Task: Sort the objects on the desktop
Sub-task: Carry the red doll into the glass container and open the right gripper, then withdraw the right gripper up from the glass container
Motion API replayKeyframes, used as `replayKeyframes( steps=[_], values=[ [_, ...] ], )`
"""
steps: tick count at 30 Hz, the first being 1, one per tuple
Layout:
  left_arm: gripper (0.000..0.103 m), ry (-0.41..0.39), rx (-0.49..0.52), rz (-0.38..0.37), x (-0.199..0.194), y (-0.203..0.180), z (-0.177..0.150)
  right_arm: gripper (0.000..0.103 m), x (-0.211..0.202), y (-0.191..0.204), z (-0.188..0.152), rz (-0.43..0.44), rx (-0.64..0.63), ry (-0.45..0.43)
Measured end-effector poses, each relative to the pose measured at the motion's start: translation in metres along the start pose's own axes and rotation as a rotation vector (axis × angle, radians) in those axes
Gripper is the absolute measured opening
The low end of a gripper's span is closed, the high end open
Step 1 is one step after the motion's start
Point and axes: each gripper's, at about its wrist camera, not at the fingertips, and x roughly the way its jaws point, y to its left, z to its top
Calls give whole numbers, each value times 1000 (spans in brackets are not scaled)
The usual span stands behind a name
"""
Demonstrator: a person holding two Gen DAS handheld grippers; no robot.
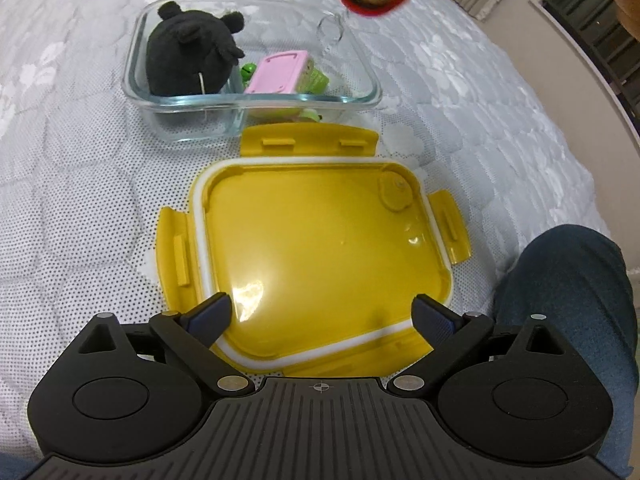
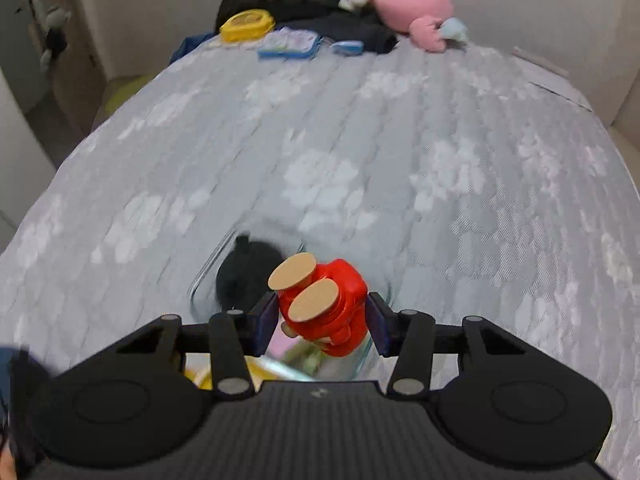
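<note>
Above the glass container [image 2: 224,276], the right gripper [image 2: 322,320] is clamped on a red figurine [image 2: 328,304], feet toward the camera; a black plush [image 1: 188,54] and a pink-and-green toy [image 1: 280,74] already lie inside the container; its yellow lid [image 1: 312,248] rests upturned just beside it on the quilted mattress [image 1: 80,200]; the left gripper [image 1: 320,312] hangs over the lid, jaws wide apart and empty; a pink plush [image 2: 408,4] and dark clothes [image 2: 320,12] sit far off.
</note>
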Motion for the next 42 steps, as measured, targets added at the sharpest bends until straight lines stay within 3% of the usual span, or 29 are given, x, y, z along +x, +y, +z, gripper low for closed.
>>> replayKeyframes(
  steps=[7, 13, 17, 27, 34, 36, 38, 42],
  values=[
    [100, -3, -20, -16, 2, 4, 2, 50, 55, -3, 8, -46, 14, 88],
    [100, 0, -25, -27, 3, 6, 3, 50, 94, 2, -5, -83, -14, 169],
    [100, 3, -25, -31, 4, 6, 4, 45, 105, 2, -9, -77, -3, 170],
    [101, -8, -47, -35, 7, 12, 4, 45, 114, 2, -3, -46, 47, 158],
    [101, -118, -75, -83, -3, 17, 5, 48, 81, -15, -15, 15, 178, 78],
    [101, -154, -98, -110, -6, 20, 5, 55, 59, -26, -27, 42, 263, 27],
    [101, -190, -128, -130, -8, 23, 6, 71, 34, -36, -46, 46, 350, -52],
    [101, -267, -199, -123, -14, 30, 4, 77, 5, -54, -93, 45, 517, -174]
  ],
)
